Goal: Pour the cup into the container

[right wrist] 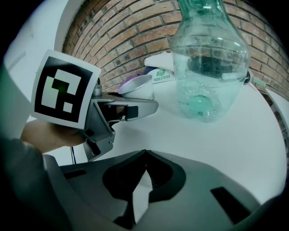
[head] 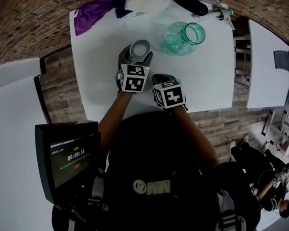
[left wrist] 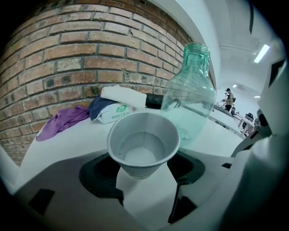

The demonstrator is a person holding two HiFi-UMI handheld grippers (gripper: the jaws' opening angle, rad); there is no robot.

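Cup (left wrist: 143, 143) stands upright on the worktop (left wrist: 67, 140), between the wide-open jaws of my left hand-held gripper (left wrist: 144, 176), nothing pinching it. I'd squeeze gently mid-wall so it doesn't buckle, then tip toward the glass jar (left wrist: 189, 90) just beyond, slightly right. My right hand-held gripper (right wrist: 142, 169) is closed and empty.

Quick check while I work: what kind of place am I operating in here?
Probably a lab or workshop set up for recording: plain white tables, a brick wall, a monitor running a timer, and a person standing farther back under strip lights.
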